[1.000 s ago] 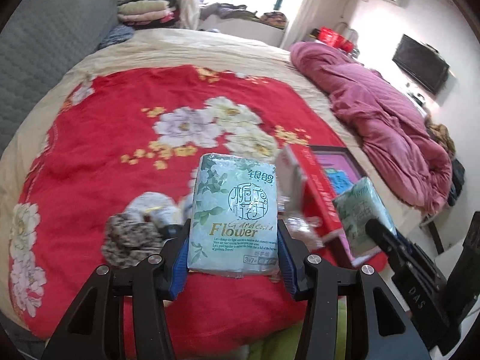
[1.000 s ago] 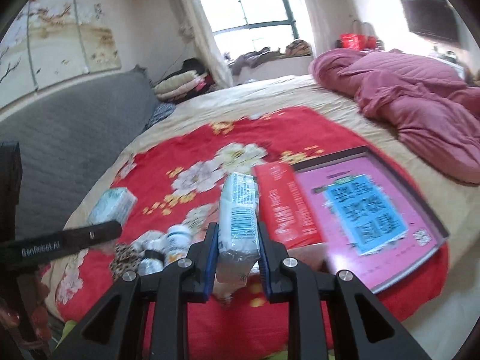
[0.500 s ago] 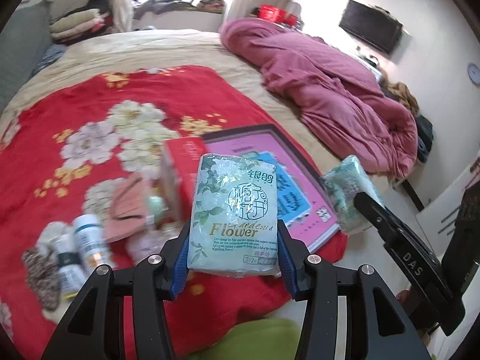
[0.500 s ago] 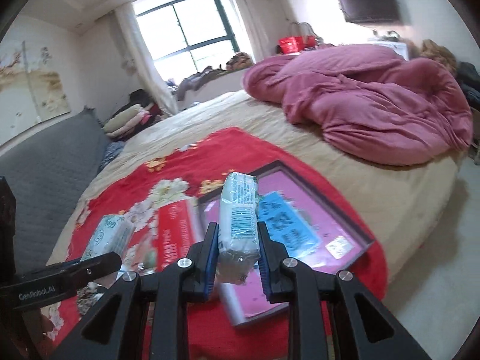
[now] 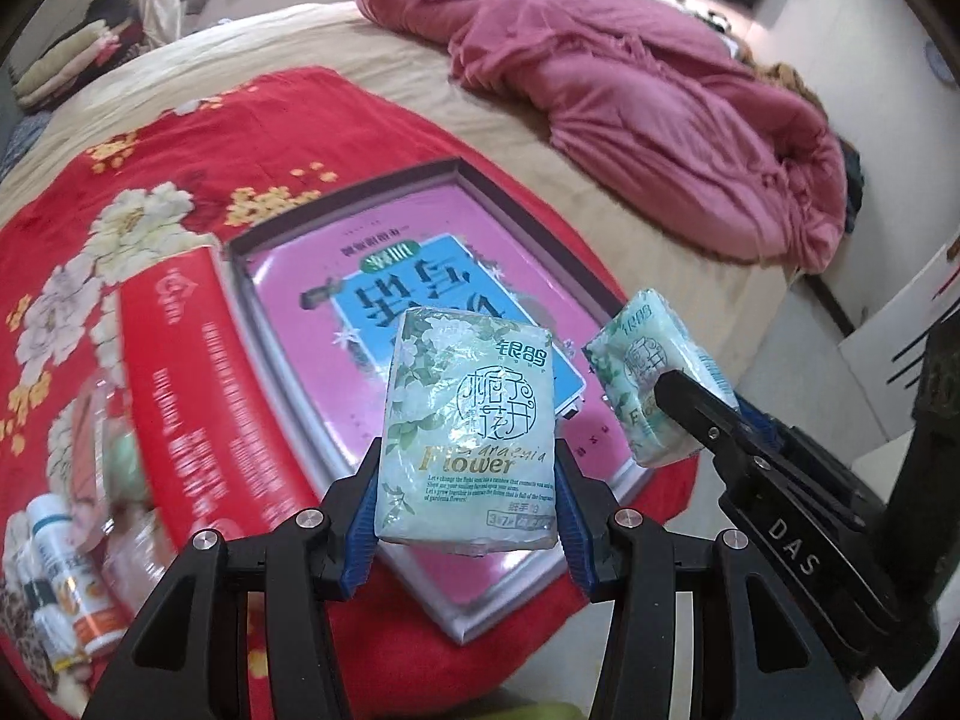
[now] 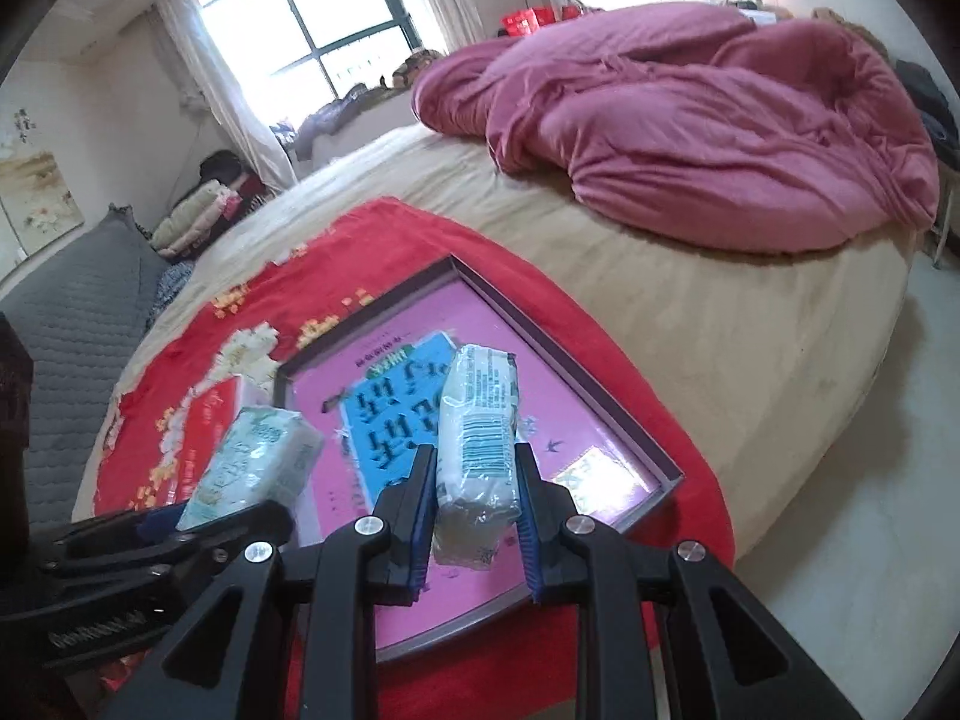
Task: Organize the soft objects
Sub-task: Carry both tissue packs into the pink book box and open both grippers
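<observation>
L gripper (image 5: pixel 468 516) clamps pale-green floral tissue pack (image 5: pixel 468 426); R gripper (image 6: pixel 474 516) clamps second pack (image 6: pixel 478 426) edge-on, barcode showing.

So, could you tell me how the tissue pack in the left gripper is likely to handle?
The tissue pack probably squashes: its sides dent at the left gripper pads. Its glossy wrapper may be slippery. It looks light for its bulk.

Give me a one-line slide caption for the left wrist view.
Left gripper carries a green tissue pack above the pink-lined box on the red blanket, right gripper's pack alongside.
</observation>
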